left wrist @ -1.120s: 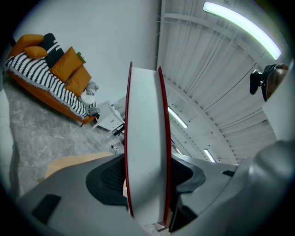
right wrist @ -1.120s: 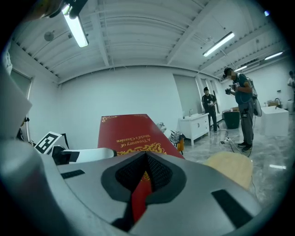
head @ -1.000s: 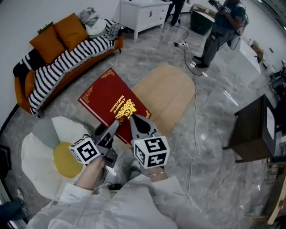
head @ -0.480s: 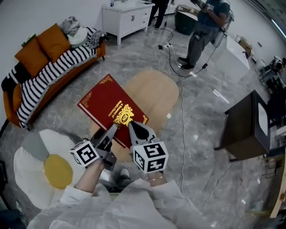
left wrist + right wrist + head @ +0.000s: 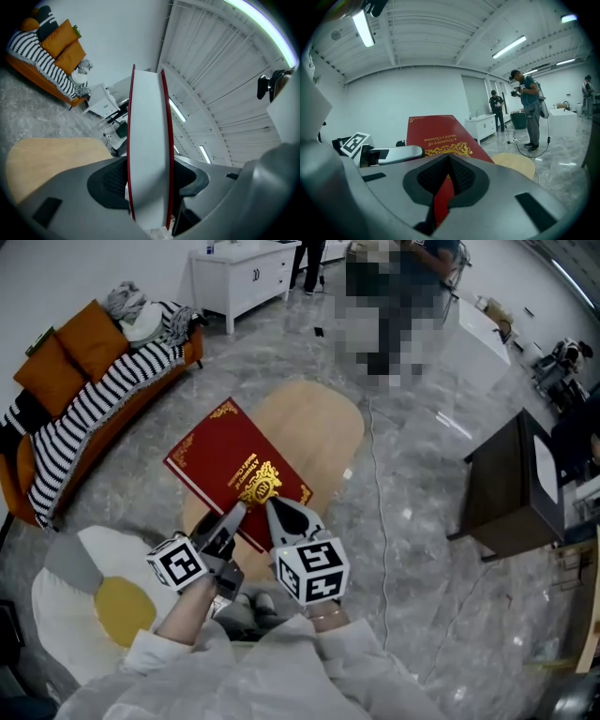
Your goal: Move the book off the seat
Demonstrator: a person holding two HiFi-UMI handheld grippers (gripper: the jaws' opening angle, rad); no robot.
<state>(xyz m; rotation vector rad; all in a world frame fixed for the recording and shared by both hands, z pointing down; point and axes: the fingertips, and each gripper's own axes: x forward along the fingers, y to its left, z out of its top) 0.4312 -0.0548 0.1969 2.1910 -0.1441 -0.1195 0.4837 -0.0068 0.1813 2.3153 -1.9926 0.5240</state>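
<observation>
Above table (image 5: 323,418), left tool (image 5: 236,512), seemingly right tool (image 5: 273,506), clamp nearest book (image 5: 228,458) edge.

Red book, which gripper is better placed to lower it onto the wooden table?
Left, probably. Both grip the book, but the left gripper clamps the whole page block, while the right gripper pinches only a thin red edge.

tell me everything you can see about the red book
The red book is a large closed hardcover with gold corner ornaments, a gold emblem and gold title lettering on its front. Its page block shows white between the red covers. It is held out, cover up, above the light wooden table. The left gripper and the right gripper both clamp its near edge. Nothing else touches it, as far as can be seen.
</observation>
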